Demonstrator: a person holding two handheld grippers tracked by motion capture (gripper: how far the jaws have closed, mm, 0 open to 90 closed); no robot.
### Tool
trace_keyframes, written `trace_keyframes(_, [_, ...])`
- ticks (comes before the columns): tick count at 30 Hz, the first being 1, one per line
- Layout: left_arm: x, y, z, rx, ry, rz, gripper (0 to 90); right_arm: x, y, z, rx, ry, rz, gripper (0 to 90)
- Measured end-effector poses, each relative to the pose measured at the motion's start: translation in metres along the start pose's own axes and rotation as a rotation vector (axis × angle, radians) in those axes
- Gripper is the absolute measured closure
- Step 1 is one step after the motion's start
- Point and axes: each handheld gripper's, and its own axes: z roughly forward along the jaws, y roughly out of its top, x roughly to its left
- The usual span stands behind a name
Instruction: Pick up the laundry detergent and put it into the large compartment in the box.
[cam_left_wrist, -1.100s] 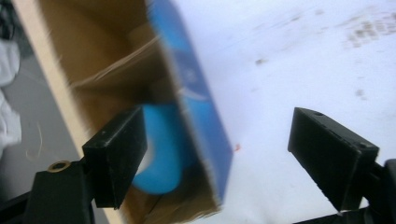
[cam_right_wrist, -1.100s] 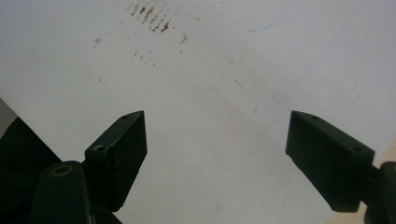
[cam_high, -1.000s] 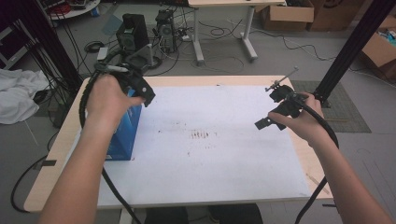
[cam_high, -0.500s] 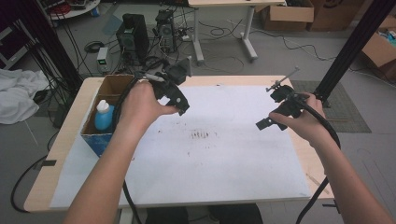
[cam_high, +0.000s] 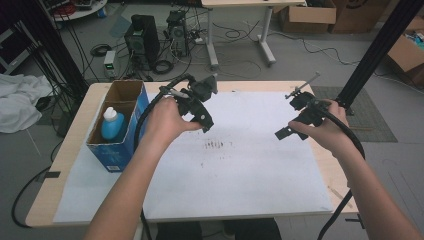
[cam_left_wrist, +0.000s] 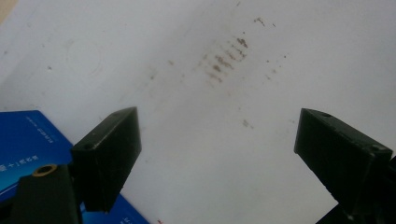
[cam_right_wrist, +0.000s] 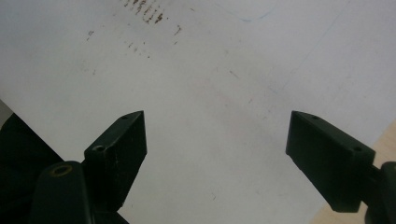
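My left gripper (cam_high: 204, 107) hangs over the white paper sheet (cam_high: 240, 170) just right of the blue cardboard box (cam_high: 116, 150). In the left gripper view its jaws (cam_left_wrist: 217, 140) stand wide open with nothing between them, and a corner of the blue box (cam_left_wrist: 23, 140) shows at the lower left. A blue bottle with a white cap (cam_high: 112, 124) stands inside the box. My right gripper (cam_high: 292, 116) hovers over the sheet's right part. It is open too (cam_right_wrist: 215, 135), with bare paper under it.
Brown smudges (cam_high: 216, 145) mark the middle of the sheet. The wooden table (cam_high: 80, 115) shows beyond the paper's edges. Computers, cables and another desk stand on the floor behind. A black post (cam_high: 372, 55) rises at the back right.
My left gripper has swung right, from over the blue box to above the sheet, which uncovers the box and its bottle. The right gripper has stayed in place.
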Motion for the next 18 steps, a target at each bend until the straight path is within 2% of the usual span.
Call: trace_keyframes(18, [0.0035, -0.0032, 0.0051, 0.010, 0.000, -0.001, 15.5, 0.0015, 0.0045, 0.0014, 0.002, 0.003, -0.007, 20.2])
